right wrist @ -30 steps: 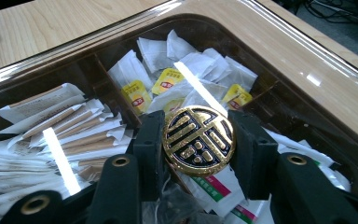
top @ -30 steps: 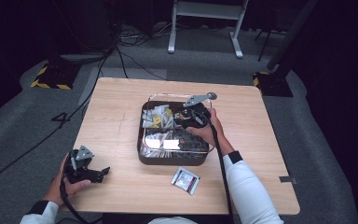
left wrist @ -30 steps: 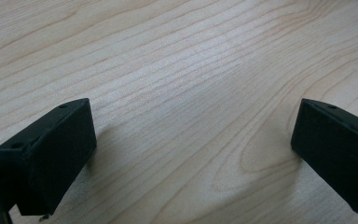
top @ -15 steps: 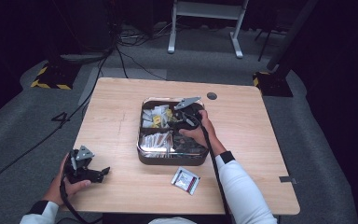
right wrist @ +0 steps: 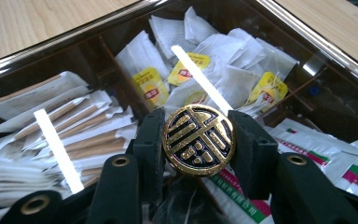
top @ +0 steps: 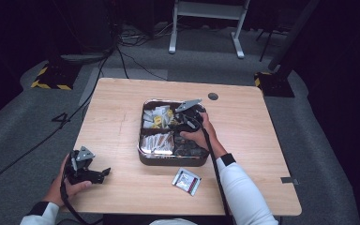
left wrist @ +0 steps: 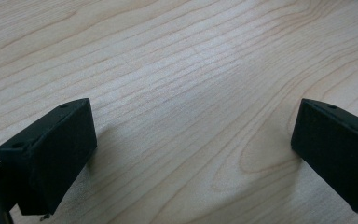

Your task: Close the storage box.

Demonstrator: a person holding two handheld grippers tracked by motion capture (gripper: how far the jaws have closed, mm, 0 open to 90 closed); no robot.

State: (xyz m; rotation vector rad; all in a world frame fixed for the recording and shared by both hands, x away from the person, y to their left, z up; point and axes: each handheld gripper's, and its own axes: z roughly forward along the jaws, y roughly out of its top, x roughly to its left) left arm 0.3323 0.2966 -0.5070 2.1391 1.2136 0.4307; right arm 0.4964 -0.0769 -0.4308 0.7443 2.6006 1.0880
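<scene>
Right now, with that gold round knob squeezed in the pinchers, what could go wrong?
1. The right gripper pinches the gold knob by its round edge alone; it might slip out.
2. The knob seems to sit on a clear lid over the tray of tea bags. A crooked lift could bump the rim.
3. The left gripper rests open on the table, not steadying the tray, which might slide.

Right tongs (top: 183,123), closed on the gold-and-black round knob (right wrist: 198,140), have shifted slightly over the compartment box (top: 145,157), away from its right side toward its middle. The grey plate on top now points toward the tabletop's far right corner.
</scene>
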